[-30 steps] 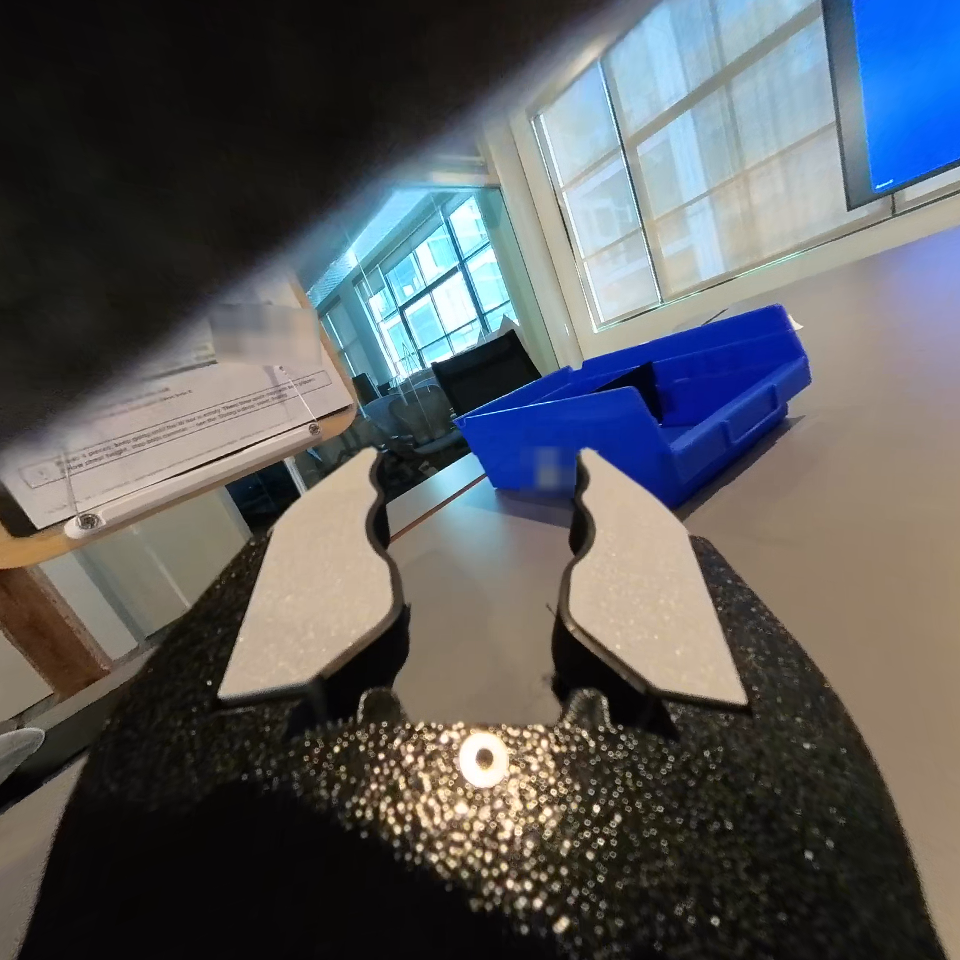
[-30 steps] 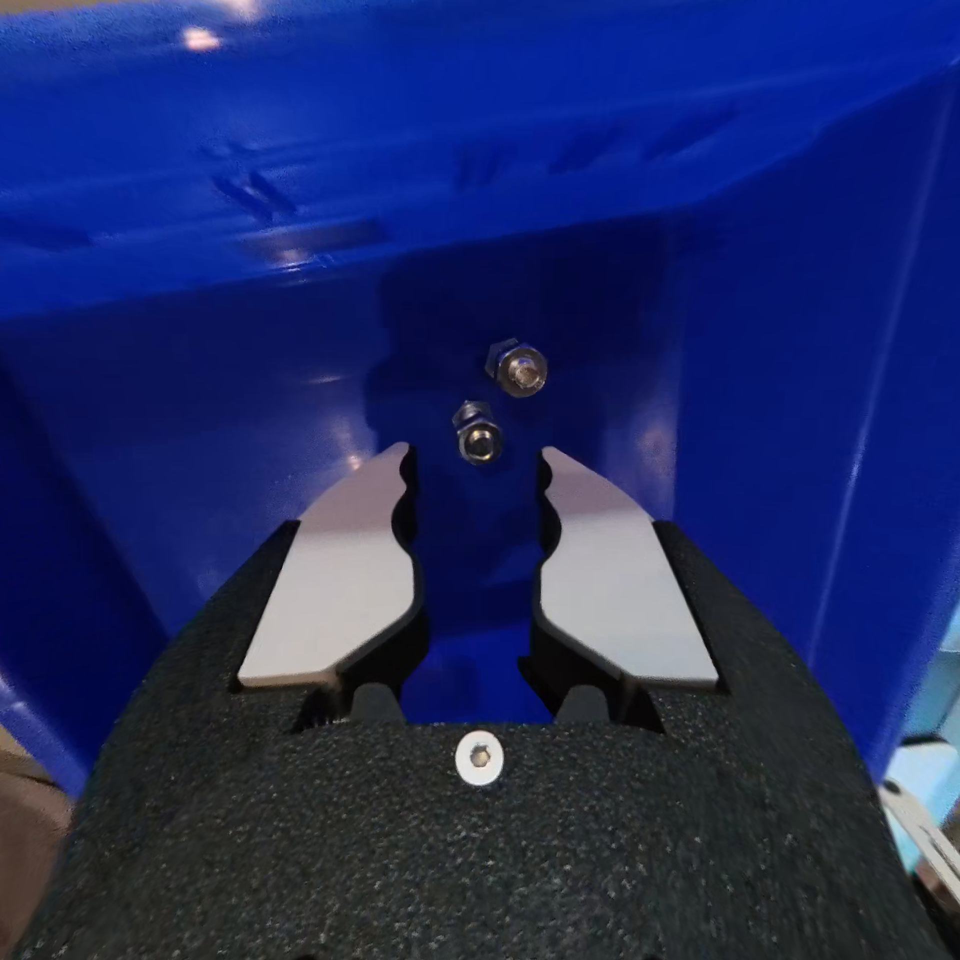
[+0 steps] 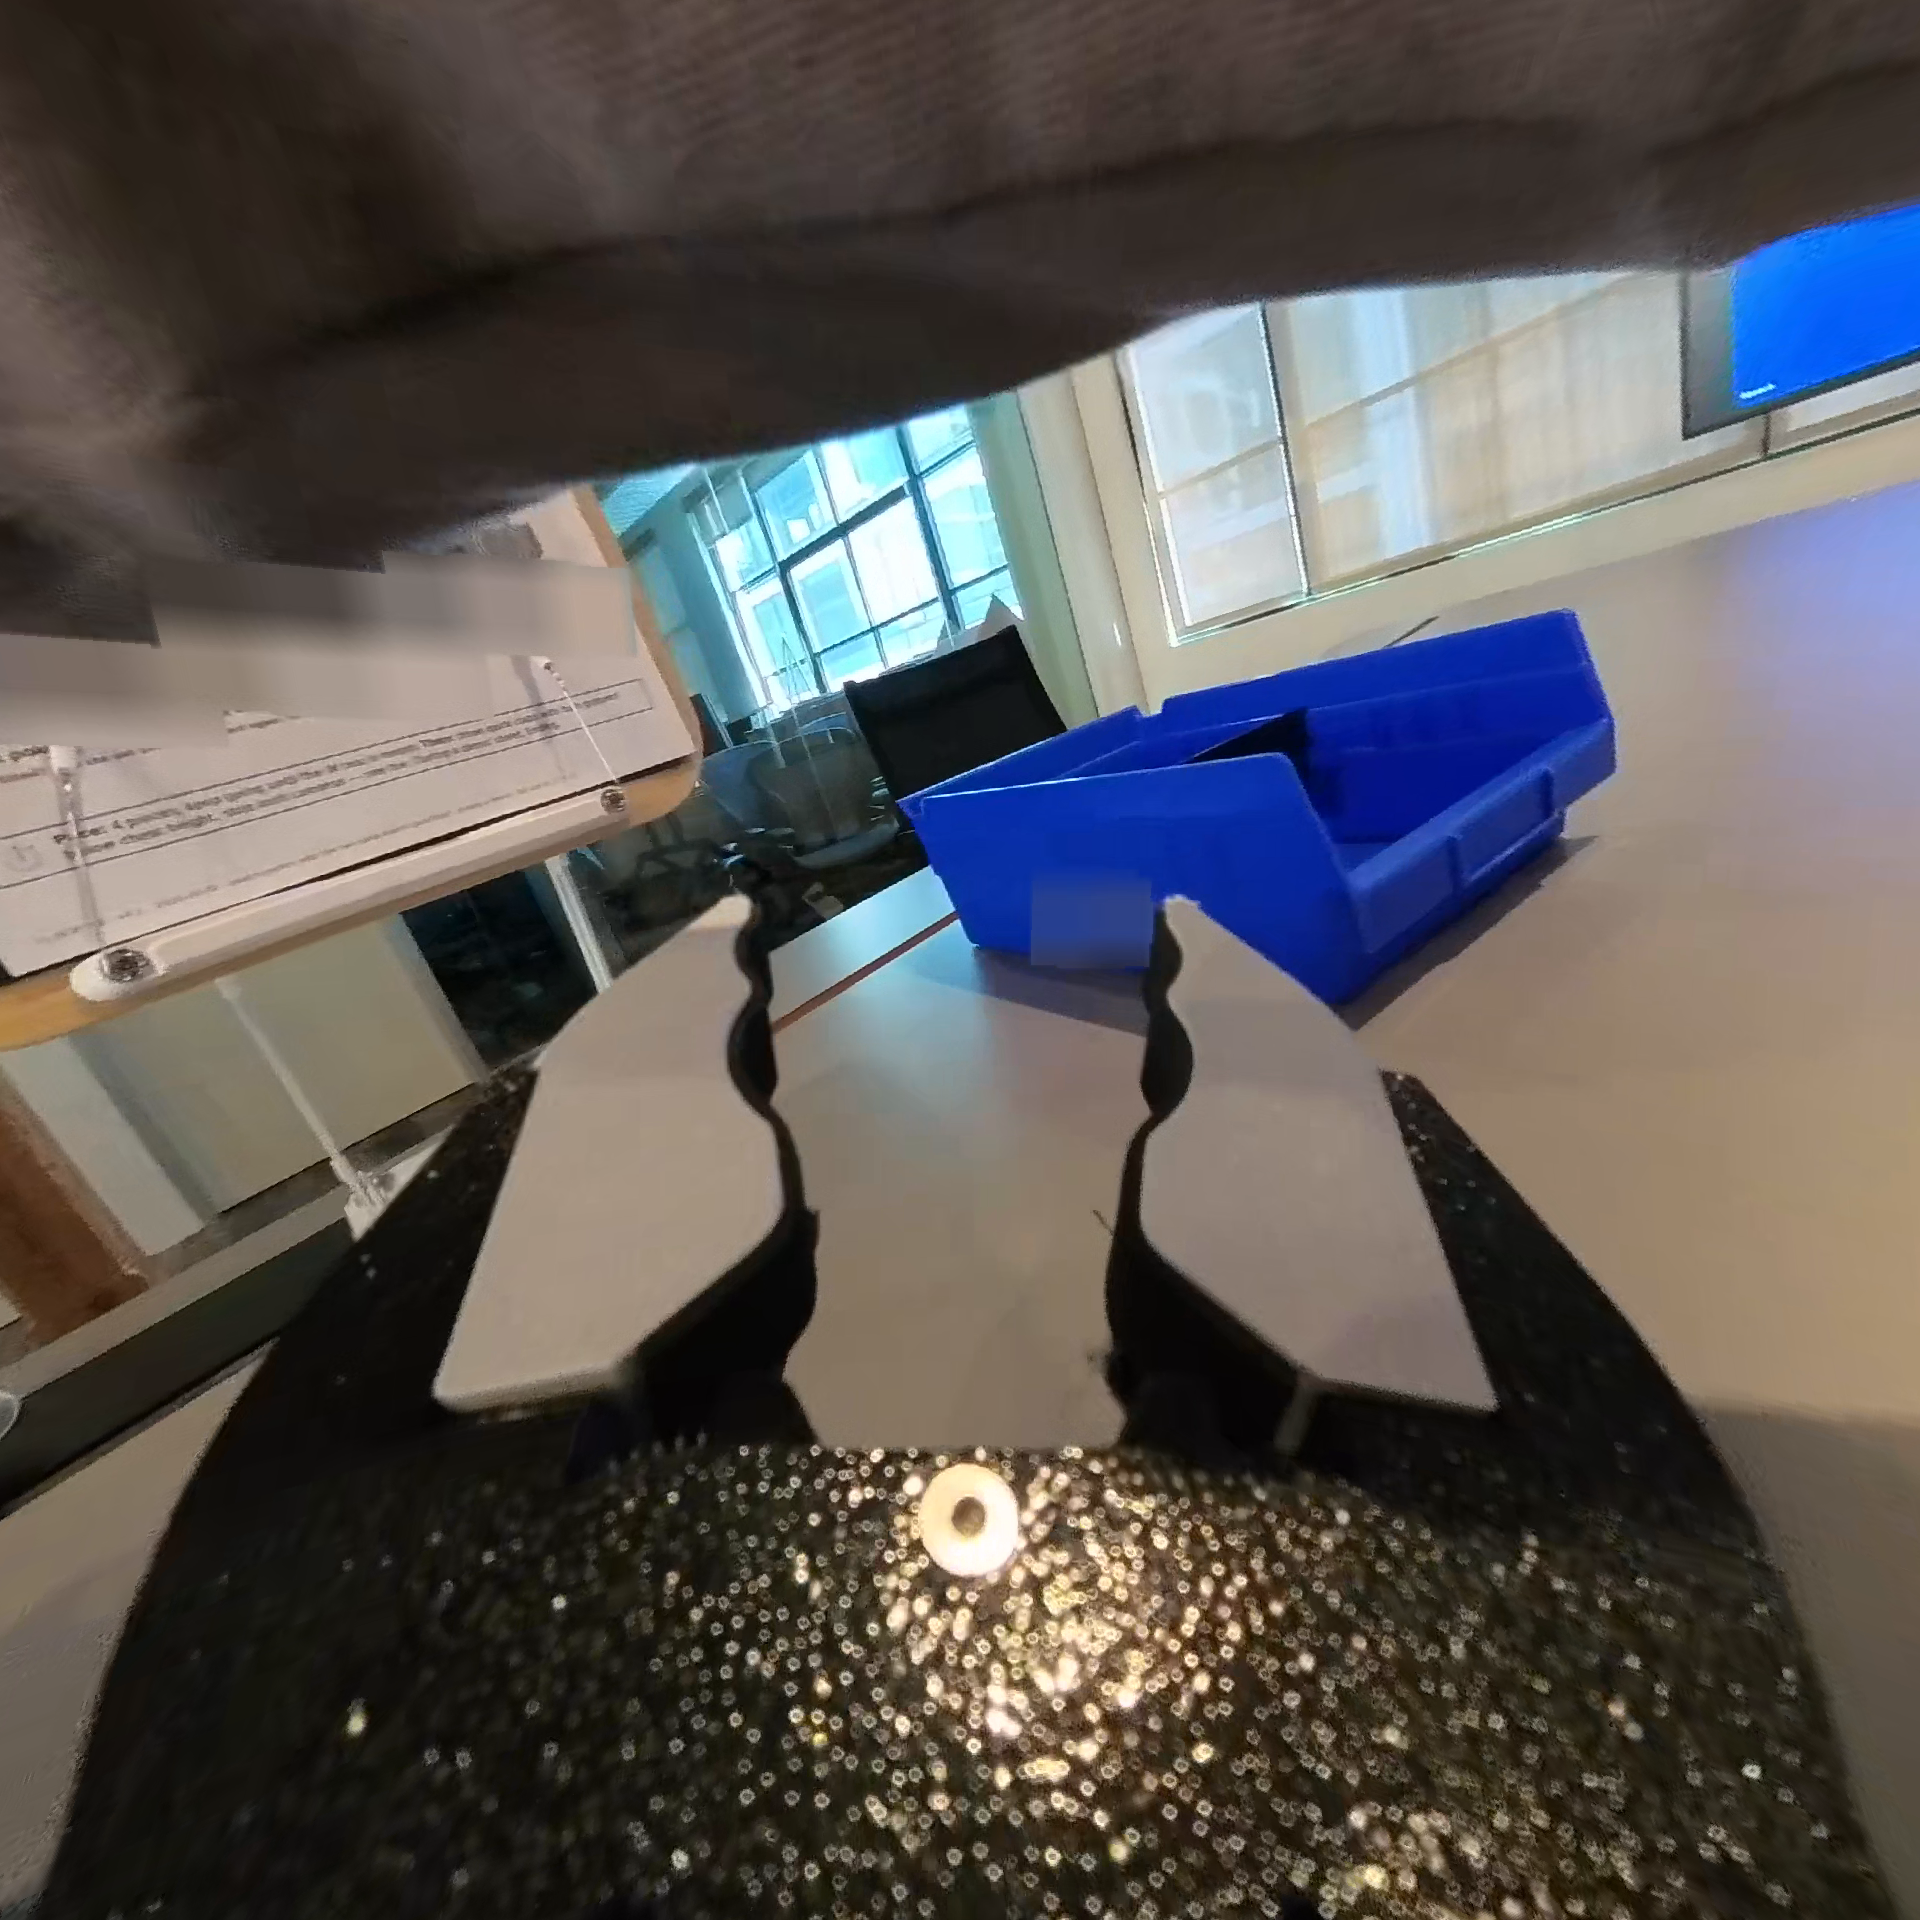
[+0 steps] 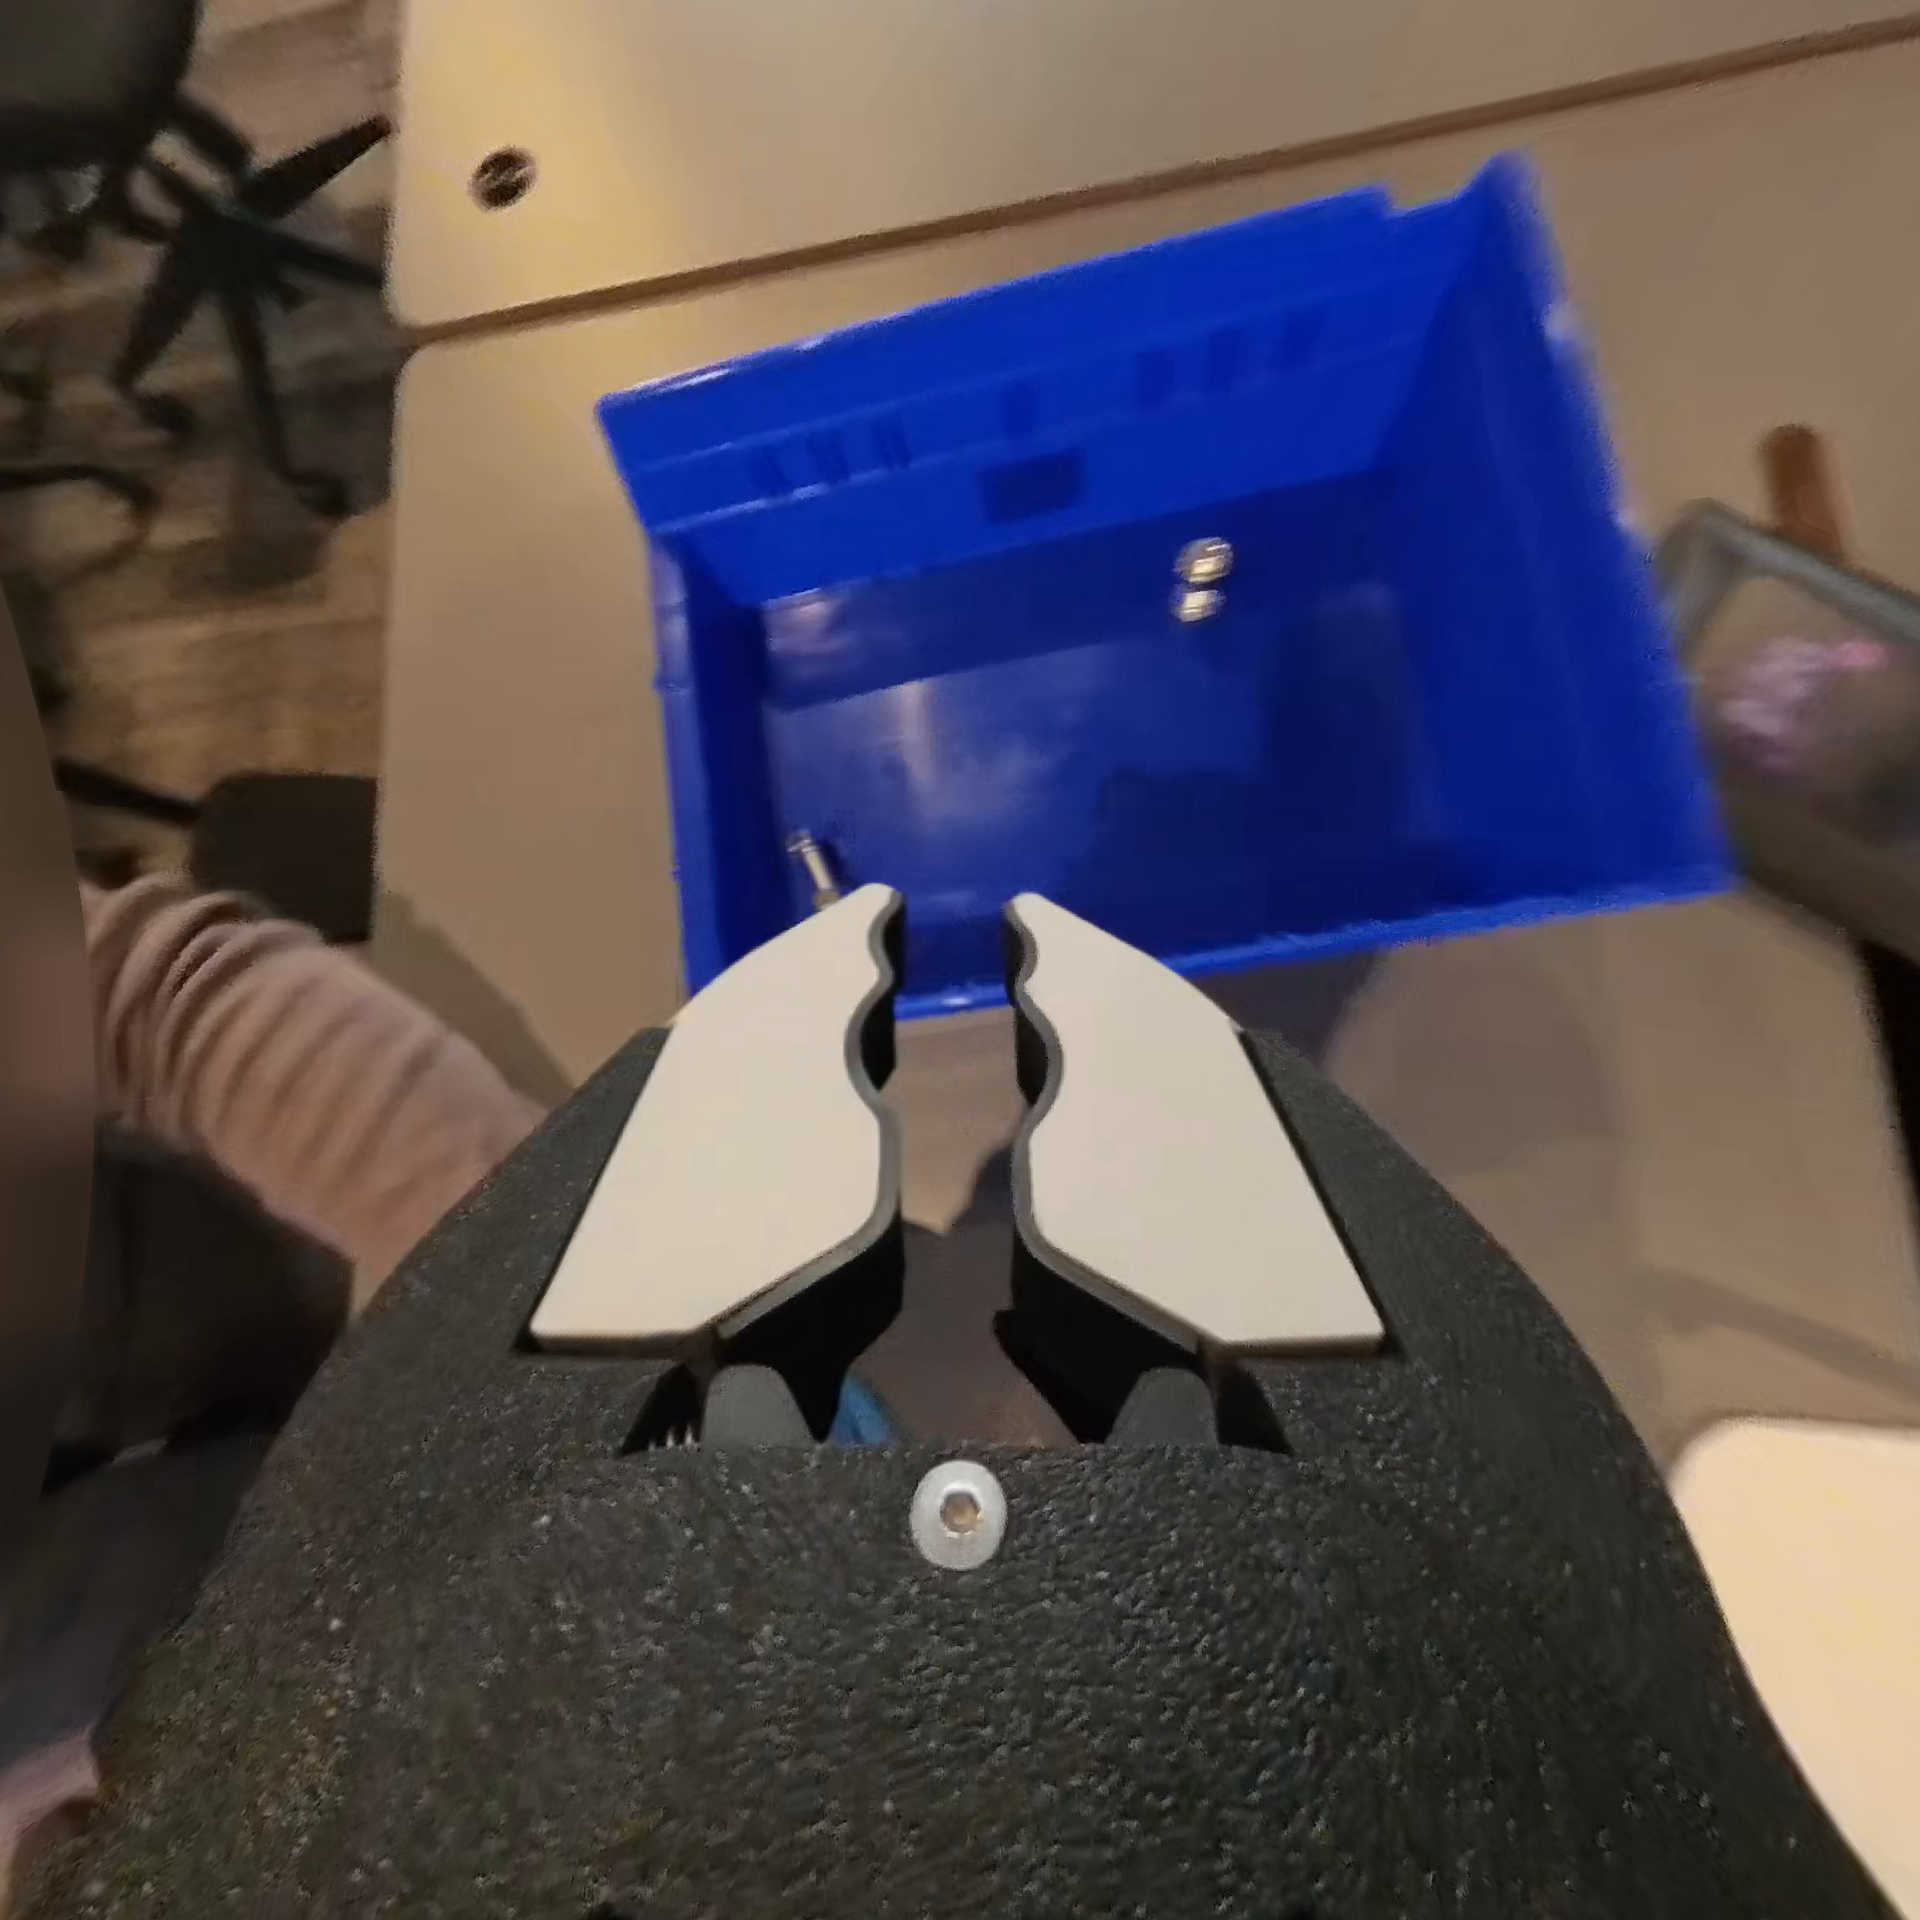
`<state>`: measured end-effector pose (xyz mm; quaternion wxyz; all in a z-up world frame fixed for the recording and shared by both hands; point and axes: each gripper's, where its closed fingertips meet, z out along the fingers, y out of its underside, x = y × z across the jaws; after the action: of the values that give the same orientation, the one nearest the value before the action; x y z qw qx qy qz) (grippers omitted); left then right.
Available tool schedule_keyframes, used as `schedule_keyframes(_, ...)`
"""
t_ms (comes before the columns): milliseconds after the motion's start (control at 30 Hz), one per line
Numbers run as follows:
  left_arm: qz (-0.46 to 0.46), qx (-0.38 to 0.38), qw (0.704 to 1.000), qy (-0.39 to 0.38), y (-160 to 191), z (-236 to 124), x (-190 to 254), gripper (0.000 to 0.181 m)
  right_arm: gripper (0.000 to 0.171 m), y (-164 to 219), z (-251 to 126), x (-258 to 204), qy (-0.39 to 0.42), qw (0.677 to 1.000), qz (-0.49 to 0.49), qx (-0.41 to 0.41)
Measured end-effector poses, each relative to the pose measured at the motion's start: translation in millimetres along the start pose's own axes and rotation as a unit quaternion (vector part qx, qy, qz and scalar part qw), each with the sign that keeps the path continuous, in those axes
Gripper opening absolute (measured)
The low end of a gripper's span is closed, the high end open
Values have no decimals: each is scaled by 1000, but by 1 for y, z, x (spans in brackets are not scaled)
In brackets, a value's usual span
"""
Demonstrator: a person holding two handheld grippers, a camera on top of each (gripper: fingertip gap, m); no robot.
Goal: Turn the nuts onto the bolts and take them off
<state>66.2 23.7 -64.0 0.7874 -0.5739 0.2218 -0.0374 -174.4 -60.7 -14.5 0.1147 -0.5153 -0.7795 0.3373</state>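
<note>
A blue bin (image 4: 1538,623) stands on the table below my right gripper (image 4: 952,904). Inside it, two bolts with nuts (image 4: 1200,584) lie close together near the far wall, and another bolt (image 4: 816,868) lies by the near left corner, just beyond my left fingertip. The right gripper hovers over the bin's near edge, its jaws a narrow gap apart and empty. My left gripper (image 3: 961,920) is open and empty, low over the grey table (image 3: 1558,1143), pointing at the blue bin (image 3: 1299,862), well short of it.
A dark sleeve (image 3: 727,208) covers the top of the left wrist view. A wooden board with a paper sheet (image 3: 312,810) hangs at the left. In the right wrist view, a person's sleeve (image 4: 260,1039) is at the left and a clear container (image 4: 1818,675) at the right.
My right gripper has pulled back and up out of the bin, and its jaws have narrowed. The left gripper has barely moved; the sleeve now reaches farther across its view.
</note>
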Motion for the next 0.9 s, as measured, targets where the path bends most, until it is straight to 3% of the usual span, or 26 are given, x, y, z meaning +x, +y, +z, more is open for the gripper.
schedule_keyframes(33, 1, -1, 1000, 4, 0, 0, 2, 69, 21, 0, 10, -10, -29, 999, -15, -13)
schedule_keyframes(167, -4, -3, 1000, 8, 1, 1, 2, 68, 26, 13, 64, -37, -67, 979, -130, -140)
schedule_keyframes(300, -17, -5, 1000, 8, 3, 1, 1, 68, 30, 51, 112, -45, -78, 914, -247, -312)
schedule_keyframes(433, -23, -7, 1000, 11, 4, 1, 1, 69, 29, 73, 144, -47, -79, 879, -260, -392)
schedule_keyframes(600, -28, -8, 999, 13, 5, 3, 1, 69, 28, 82, 162, -45, -82, 869, -257, -415)
schedule_keyframes(700, -31, -8, 999, 12, 5, 3, 1, 69, 10, 86, 166, -47, -94, 869, -249, -417)
schedule_keyframes(833, -33, -9, 999, 12, 5, 3, 0, 69, 10, 77, 163, -36, -56, 874, -277, -395)
schedule_keyframes(900, -32, -9, 999, 12, 5, 3, 0, 69, 10, 63, 152, -34, -44, 891, -278, -356)
